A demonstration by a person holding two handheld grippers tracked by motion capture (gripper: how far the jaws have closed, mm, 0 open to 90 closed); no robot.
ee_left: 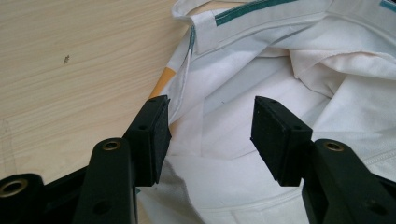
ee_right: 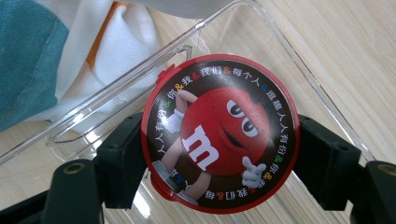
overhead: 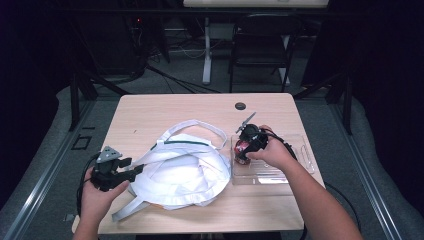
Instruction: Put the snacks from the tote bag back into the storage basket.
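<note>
From above, your left gripper (overhead: 134, 171) sits at the white cloth bag's (overhead: 185, 170) left edge; your right gripper (overhead: 243, 150) reaches into the clear plastic tray (overhead: 295, 172). The left gripper view shows jaws spread over soft folded fabric. The right gripper view shows jaws pinching a round red glossy M&M's tin (ee_right: 220, 133) above the tray, with bare wooden table (ee_right: 345, 56) beyond.

One light wooden tabletop (overhead: 150, 107) carries one white fabric tote bag with a teal stripe (overhead: 185, 172), one clear rectangular plastic tray (overhead: 300, 167) and one round red candy tin printed with a cartoon figure (ee_right: 219, 133). Two black handheld grippers, the left (overhead: 131, 170) and the right (overhead: 243, 152), have two fingers each. One dark folding chair (overhead: 262, 42) stands beyond.
</note>
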